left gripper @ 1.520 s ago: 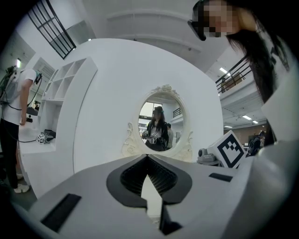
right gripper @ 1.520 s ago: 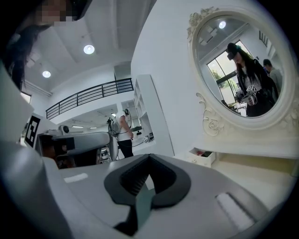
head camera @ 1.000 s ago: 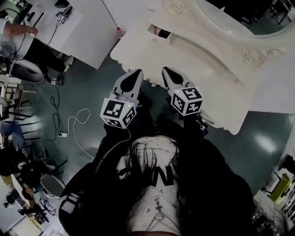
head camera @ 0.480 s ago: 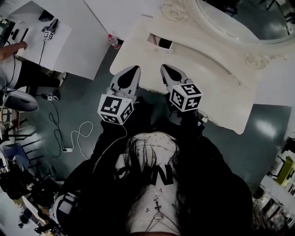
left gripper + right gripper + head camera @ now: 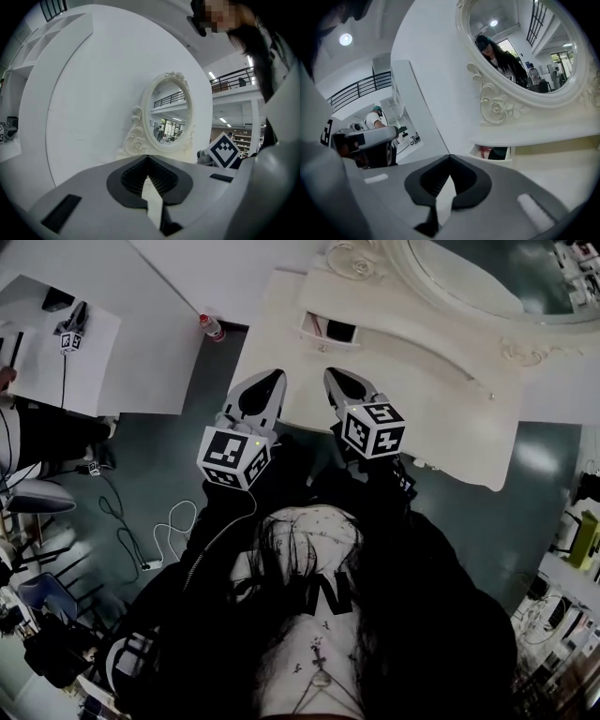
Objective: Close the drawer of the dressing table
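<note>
Currently: drawer open, pulled part-way out of the raised back tier of the dressing table, at its left end, just below the mirror frame. Dark and red contents inside; not identifiable.

Key relation, head view:
- Drawer position: almost straight ahead of right gripper, on its pointing line, well apart, bare table top between.
- Left gripper: same depth, but offset to the left of the drawer, hence farther.
- Judged: right = nearer and better aligned for the push.

Axis:
- Drawer front: long axis L-R along the back tier, facing the person.
- Slide travel: front-to-back, toward the mirror.
- Push fwd along the gripper's own pointing direction; avoid any sideways component.

Right gripper view:
- Drawer beyond the tips, up and to the right of them in frame; not touching.
- Aim for approx. centre of the front face; off-centre contact likely to skew the drawer in its slot.

Fingers:
- Right fingers: closed tip-to-tip, nothing between.
- Left fingers: likewise closed, tips meeting, empty.
- Left gripper view: mirror ahead, drawer out of frame.

Status: both grippers over the front part of the table top. No contact w/ drawer yet; closing not begun.
</note>
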`<state>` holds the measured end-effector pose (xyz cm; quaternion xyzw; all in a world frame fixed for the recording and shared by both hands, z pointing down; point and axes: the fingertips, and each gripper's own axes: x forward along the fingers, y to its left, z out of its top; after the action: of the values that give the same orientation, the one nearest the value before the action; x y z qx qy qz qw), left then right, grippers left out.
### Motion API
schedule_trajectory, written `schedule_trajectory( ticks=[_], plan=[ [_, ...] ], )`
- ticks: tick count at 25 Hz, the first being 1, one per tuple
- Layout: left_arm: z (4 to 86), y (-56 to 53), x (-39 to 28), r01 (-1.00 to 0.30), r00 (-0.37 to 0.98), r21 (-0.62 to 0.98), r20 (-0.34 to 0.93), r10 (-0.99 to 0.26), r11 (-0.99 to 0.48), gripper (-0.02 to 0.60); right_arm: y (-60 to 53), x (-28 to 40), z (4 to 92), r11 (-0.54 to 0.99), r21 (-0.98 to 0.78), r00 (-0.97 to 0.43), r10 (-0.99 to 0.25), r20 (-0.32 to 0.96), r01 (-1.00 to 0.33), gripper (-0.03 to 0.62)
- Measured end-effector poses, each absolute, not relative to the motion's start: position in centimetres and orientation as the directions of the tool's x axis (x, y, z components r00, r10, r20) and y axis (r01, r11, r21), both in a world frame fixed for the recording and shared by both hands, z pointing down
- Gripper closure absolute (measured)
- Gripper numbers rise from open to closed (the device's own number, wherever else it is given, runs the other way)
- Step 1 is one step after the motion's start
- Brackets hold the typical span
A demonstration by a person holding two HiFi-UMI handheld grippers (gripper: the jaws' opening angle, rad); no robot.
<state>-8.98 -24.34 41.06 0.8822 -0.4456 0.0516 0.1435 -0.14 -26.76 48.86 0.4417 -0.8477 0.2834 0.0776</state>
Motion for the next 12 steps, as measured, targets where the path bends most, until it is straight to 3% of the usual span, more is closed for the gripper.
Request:
schedule_trajectory(
  ticks=[12],
  plan=[
    [43.0,-28.1,-10.6,-0.73,0.683,0.228,0.236,-0.691,-0.644,0.581,-29.2,-0.9,52.4,0.365,-0.31,-0.475,-0.743,0.471,-0.878,0.586]
  ],
)
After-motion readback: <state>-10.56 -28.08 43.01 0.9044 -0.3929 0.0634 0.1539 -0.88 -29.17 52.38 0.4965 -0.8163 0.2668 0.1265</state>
